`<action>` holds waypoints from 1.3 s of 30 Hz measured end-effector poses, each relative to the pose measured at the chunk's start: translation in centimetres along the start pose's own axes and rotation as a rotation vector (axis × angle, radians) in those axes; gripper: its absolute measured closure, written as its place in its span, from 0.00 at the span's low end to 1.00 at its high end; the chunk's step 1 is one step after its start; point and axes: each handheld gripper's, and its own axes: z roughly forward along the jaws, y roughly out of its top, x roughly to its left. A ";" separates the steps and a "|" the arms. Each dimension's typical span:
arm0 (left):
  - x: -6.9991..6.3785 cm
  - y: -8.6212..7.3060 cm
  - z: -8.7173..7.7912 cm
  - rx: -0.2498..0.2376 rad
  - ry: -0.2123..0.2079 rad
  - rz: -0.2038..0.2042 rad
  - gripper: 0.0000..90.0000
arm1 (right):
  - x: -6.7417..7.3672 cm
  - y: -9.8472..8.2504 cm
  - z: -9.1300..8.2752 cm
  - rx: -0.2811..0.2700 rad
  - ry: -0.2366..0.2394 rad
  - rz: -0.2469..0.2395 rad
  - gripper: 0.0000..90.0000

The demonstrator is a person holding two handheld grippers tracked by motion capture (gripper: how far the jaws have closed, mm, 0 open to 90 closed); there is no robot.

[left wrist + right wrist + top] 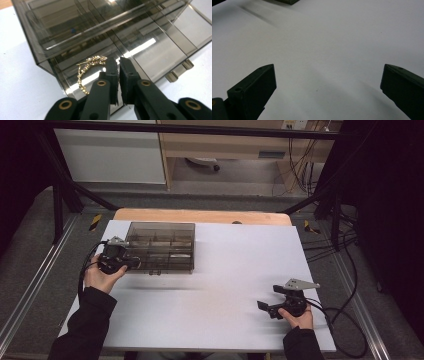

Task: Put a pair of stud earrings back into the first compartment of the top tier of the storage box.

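Nearest the person, the right gripper [270, 308] is held over the bare white surface [225, 285], its fingers [252, 92] spread wide with nothing between them. Farther off at the left, the left gripper [119, 65] is set against the box [160, 246], its fingers [111, 72] almost closed with only a thin gap, nothing visibly clamped. A gold chain [88, 68] lies in the box's near compartment, just beside the fingertips. For a clean pickup, the fingers are best opened a little, lowered over the bunched part, then closed gently.
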 end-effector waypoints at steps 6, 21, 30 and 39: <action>0.0 0.1 -1.4 -0.057 0.012 -0.008 0.81 | 0.0 0.0 0.0 0.000 0.000 0.001 0.01; -1.2 -1.0 -3.8 -0.115 -0.048 -0.003 0.42 | 0.0 0.0 0.0 0.000 0.001 0.000 0.01; -2.2 -2.0 -4.2 -0.127 -0.080 0.030 0.27 | 0.0 0.0 0.0 0.005 -0.001 0.003 0.01; -3.3 -3.4 -4.0 -0.126 -0.091 0.061 0.14 | 0.0 0.0 0.0 0.004 -0.003 0.002 0.01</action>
